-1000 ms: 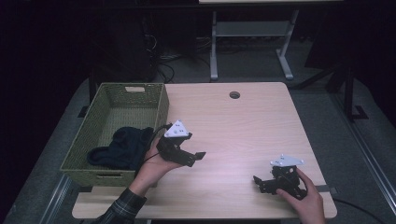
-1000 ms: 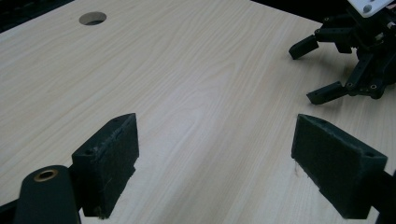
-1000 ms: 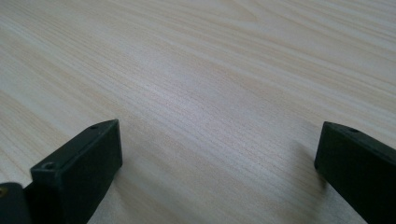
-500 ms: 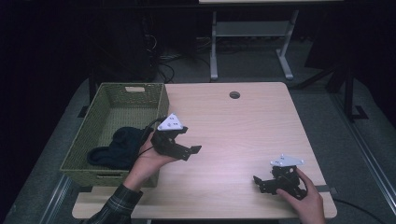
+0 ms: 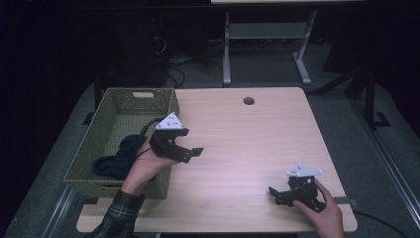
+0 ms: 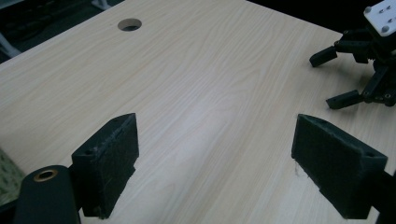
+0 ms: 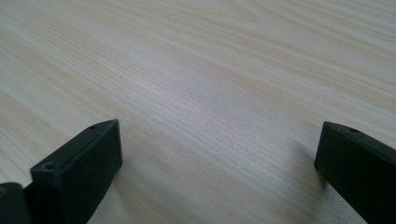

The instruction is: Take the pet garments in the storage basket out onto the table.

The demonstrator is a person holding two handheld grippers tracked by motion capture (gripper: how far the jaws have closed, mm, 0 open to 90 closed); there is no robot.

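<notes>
You're holding the left tongs [image 5: 190,152] up over the desk [image 5: 247,144], just beside the right wall of the woven basket [image 5: 119,106]. Their jaws are standing wide apart with nothing between them. In the left gripper view they're showing as two chunky black blocks with a matte, slightly fuzzy pad face, and there's pale wood grain running between them.

The dark cloth [image 5: 116,158] is lying crumpled in the near end of the basket, soft and lumpy, well below the rim. Your left hand [image 5: 146,163] is sitting partly over it in the high view, so I can't tell its full shape. The basket itself is rectangular, olive-green wicker with a tight weave and a slot handle cut in the far wall.

The right tongs [image 5: 277,194] are resting low at the near right corner of the desk, jaws also spread open and gripping nothing. In the right gripper view it's just smooth light laminate between the two black blocks. You're cupping them from behind with your right hand [image 5: 322,210].

The desk is a flat, light, wood-look slab with rounded corners and a round cable hole [image 5: 248,100] near the far edge.
</notes>
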